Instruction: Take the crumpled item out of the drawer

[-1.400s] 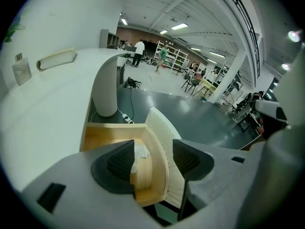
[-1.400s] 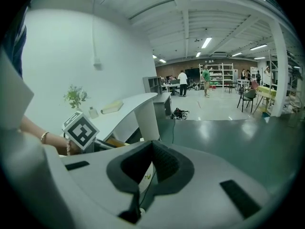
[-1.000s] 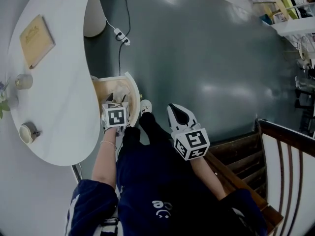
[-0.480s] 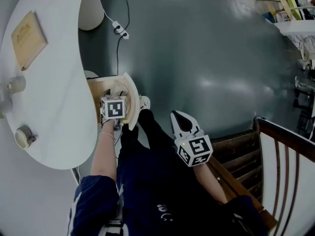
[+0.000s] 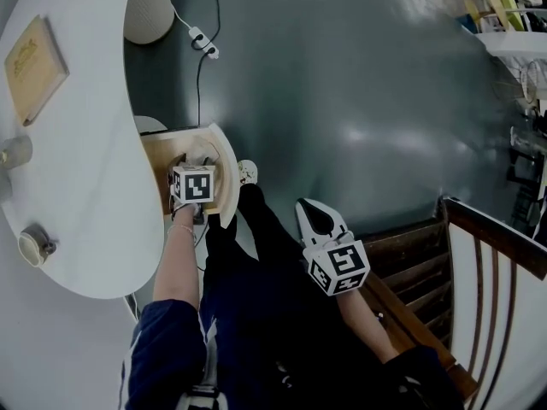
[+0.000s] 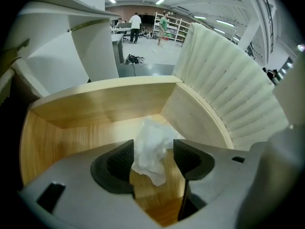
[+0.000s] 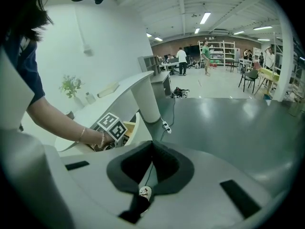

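Observation:
A crumpled white paper (image 6: 151, 144) lies on the wooden floor of the open curved drawer (image 6: 95, 104). My left gripper (image 6: 153, 151) is inside the drawer, open, with one jaw on each side of the paper's near end. In the head view the left gripper (image 5: 195, 159) reaches into the drawer (image 5: 224, 173) under the white table edge, and its marker cube hides most of the paper. My right gripper (image 5: 309, 205) hangs shut over the person's legs, away from the drawer. In the right gripper view the right gripper (image 7: 152, 144) holds nothing.
The white curved table (image 5: 77, 143) carries a wooden board (image 5: 34, 54) and a small cup (image 5: 30, 244). A power strip with its cable (image 5: 203, 43) lies on the grey floor by the table's pedestal (image 5: 149, 7). A wooden railing (image 5: 487, 254) stands at right.
My left gripper has pushed a little further into the drawer. The right gripper has stayed about where it was, still shut.

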`<state>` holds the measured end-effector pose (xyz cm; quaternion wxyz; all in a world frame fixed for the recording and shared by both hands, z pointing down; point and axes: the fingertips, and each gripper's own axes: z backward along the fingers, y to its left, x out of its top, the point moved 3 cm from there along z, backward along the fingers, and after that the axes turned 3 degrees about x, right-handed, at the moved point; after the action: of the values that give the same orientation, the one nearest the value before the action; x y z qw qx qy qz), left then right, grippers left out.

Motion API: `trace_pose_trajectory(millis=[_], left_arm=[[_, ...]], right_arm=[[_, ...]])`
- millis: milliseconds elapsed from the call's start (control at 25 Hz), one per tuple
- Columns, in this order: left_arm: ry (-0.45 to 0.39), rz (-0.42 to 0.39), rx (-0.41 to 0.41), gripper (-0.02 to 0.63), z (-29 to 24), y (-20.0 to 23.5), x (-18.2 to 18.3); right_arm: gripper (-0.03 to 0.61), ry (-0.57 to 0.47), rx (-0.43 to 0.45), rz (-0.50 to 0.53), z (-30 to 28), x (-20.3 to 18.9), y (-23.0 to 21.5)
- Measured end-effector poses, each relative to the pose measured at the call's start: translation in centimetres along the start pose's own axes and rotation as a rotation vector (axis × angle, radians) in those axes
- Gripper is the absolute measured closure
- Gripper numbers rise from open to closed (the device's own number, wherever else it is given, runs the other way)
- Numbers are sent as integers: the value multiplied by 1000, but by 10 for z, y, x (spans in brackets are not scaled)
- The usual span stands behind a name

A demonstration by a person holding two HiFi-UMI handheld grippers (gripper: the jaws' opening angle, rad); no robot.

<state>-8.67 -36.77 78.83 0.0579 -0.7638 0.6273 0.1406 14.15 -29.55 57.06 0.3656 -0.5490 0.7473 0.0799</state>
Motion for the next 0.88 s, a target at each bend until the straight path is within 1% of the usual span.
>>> trace_pose_trajectory(millis=[280,640,800,880], left_arm=[[21,-19,-4,357,-17,7,-1],[47,-1,-26,359,-25,1,-8],[74,-8,-24,367,-25,1,-8],[86,-13,-19,392,-25,1,-8]], right_arm=[[571,23,-11,-1,-4,-6,-2],[571,22,-30,17,-5,-3,-4],[571,21,-25,27,-5,-2,-2],[571,18,-22,27,-5,-1,-1]])
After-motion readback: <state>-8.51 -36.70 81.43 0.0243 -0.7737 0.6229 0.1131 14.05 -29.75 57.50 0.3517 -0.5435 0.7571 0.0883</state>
